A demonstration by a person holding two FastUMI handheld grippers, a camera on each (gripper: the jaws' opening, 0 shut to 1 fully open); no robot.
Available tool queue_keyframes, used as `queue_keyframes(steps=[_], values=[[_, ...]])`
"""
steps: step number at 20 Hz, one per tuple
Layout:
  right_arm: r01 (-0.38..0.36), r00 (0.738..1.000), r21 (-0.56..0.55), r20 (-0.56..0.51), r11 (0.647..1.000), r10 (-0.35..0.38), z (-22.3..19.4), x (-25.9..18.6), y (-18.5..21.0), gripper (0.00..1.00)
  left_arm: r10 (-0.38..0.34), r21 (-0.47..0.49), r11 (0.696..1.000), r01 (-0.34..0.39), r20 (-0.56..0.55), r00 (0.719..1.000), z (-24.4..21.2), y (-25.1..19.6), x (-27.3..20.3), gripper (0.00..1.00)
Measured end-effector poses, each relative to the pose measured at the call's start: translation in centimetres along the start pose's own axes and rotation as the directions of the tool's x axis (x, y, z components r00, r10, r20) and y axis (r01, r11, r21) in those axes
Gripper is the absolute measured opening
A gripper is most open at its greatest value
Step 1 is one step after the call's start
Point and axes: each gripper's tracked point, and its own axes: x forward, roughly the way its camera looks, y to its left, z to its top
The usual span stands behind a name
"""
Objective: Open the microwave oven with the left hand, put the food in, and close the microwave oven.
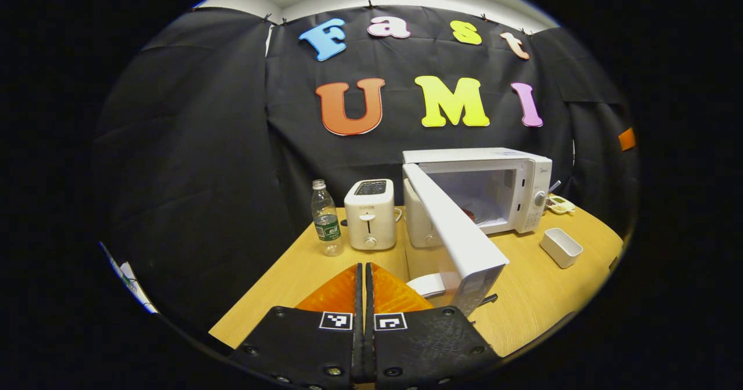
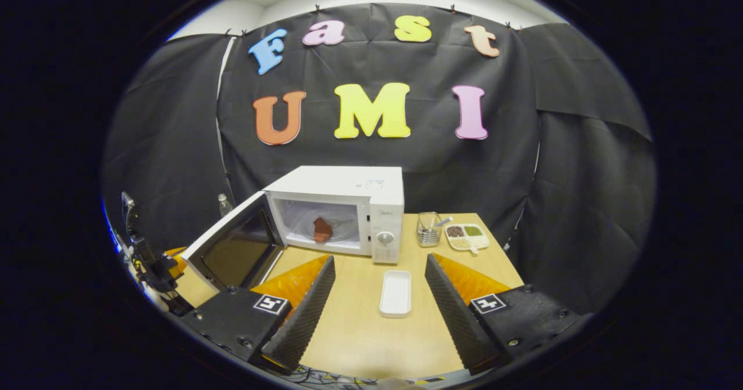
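With the reddish food (image 2: 320, 229) already inside the microwave oven (image 2: 348, 204), its rigid hinged door (image 1: 458, 233) hangs wide open just beside the left gripper (image 1: 364, 297), fingers pressed together, and should swing lightly if pushed near its free edge, while the right gripper (image 2: 377, 297) is spread and empty.
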Motion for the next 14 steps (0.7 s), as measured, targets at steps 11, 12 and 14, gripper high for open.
queue_keyframes(steps=[11, 12, 14], values=[[-0.029, 0.999, -0.017, -0.021, 0.999, 0.028, 0.1, 0.8, -0.3, 0.99, -0.072, 0.008, 0.997, 0.072, -0.001, 0.997, -0.4, -4.8, 1.1, 0.00], [-0.033, 0.999, -0.019, -0.022, 0.999, 0.032, 0.2, 0.9, -0.3, 0.99, -0.086, 0.012, 0.996, 0.085, 0.006, 0.996, -0.4, -5.6, 1.2, 0.00], [-0.040, 0.999, -0.027, -0.022, 0.999, 0.039, 0.3, 1.2, -0.4, 1.00, -0.115, 0.007, 0.993, 0.114, 0.007, 0.993, -0.2, -7.5, 1.2, 0.00]])
